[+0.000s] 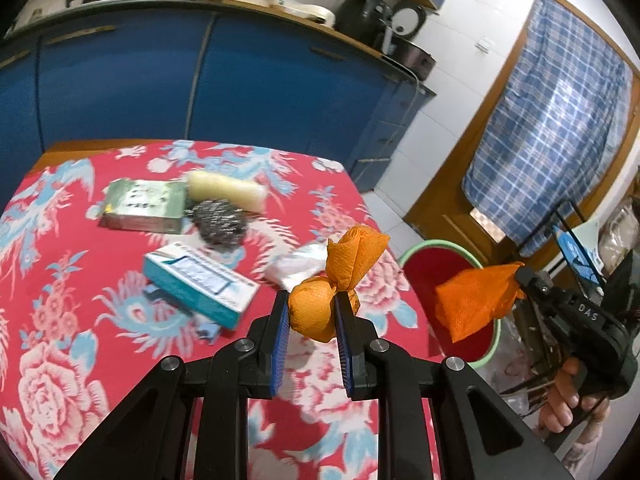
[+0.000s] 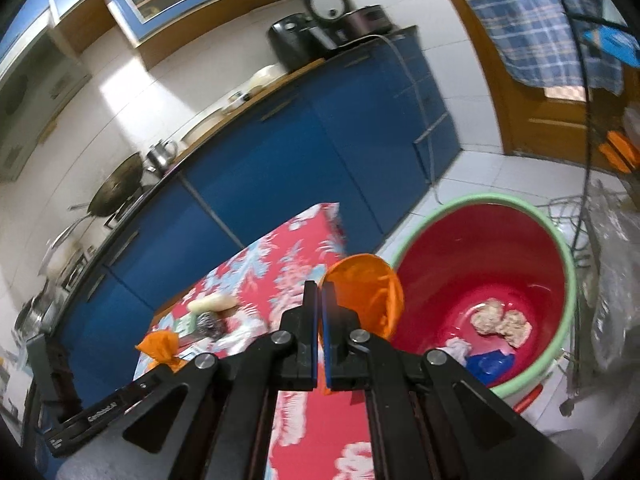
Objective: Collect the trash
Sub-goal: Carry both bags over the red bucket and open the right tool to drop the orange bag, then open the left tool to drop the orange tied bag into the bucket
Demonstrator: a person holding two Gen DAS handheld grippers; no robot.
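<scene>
Left claw (image 1: 312, 312) clenched on a crumpled orange napkin (image 1: 316, 312) above the floral surface (image 1: 80, 320); right claw (image 2: 320, 300) clamped on a second orange napkin (image 2: 368, 292) beside the red bucket (image 2: 480, 264); if released early, this light paper could be caught on the rim (image 2: 460, 202) and dropped to the floor.

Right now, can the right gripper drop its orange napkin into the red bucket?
Probably yes. The right gripper is shut on the orange napkin beside the red bucket's open mouth, and nothing blocks the way; it looks short of the rim.
</scene>
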